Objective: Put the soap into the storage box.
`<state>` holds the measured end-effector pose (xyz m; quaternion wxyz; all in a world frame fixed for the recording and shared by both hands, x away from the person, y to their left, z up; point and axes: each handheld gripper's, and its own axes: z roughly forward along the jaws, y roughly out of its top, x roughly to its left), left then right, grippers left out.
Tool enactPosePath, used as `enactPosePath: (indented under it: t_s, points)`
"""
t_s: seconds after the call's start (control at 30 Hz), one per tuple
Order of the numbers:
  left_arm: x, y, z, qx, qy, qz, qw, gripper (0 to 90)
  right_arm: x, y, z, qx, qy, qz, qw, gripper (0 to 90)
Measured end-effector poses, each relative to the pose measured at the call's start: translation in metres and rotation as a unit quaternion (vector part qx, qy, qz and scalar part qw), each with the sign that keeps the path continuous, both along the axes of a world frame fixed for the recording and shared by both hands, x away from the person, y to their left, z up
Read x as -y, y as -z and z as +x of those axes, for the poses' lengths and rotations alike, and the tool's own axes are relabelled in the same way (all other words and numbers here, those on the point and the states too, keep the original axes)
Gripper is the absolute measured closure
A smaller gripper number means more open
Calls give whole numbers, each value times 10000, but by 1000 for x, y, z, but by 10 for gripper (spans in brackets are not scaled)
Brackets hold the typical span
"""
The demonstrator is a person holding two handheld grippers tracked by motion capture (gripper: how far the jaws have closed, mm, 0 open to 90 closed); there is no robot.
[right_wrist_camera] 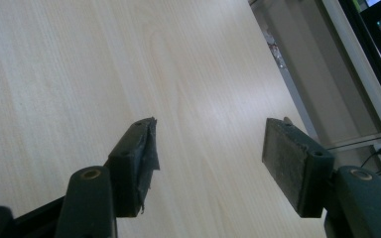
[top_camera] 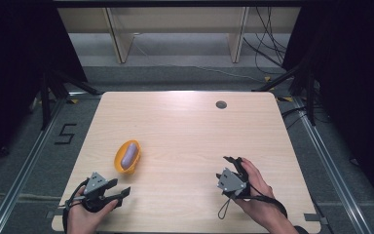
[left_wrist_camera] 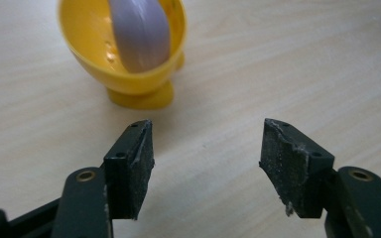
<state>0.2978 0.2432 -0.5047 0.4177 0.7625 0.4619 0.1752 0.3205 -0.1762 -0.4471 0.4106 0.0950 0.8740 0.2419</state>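
A small yellow bowl (top_camera: pixel 127 157) lies tipped on the left half of the wooden table (top_camera: pixel 185 126), with a pale purple oblong object (top_camera: pixel 129 154) inside it. In the left gripper view the yellow bowl (left_wrist_camera: pixel 129 59) and the purple object (left_wrist_camera: pixel 140 32) sit a short way beyond the jaws. My left gripper (top_camera: pixel 122 194) is at the near left edge, open, with nothing between its pads (left_wrist_camera: pixel 207 166). My right gripper (top_camera: pixel 233 161) rests at the near right, open over bare wood (right_wrist_camera: pixel 209 168).
A round dark grommet (top_camera: pixel 221 104) sits near the table's far edge. Metal rails (top_camera: pixel 331 165) run along both sides on the floor. Cables (top_camera: pixel 268 48) and wooden frame legs lie beyond the table. The table's right edge (right_wrist_camera: pixel 283 84) shows in the right gripper view.
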Motion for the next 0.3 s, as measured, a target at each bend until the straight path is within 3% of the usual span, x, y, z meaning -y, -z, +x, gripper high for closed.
enactPosePath:
  t_s: [0.1, 0.3]
  points:
    - [2, -2, 3, 147, 68, -60, 9999, 373, 0, 4, 0, -110, 125, 63, 9998, 390]
    - [-1, 1, 5, 71, -3, -64, 10000, 376, 0, 7, -1, -279, 132, 226, 9993, 390]
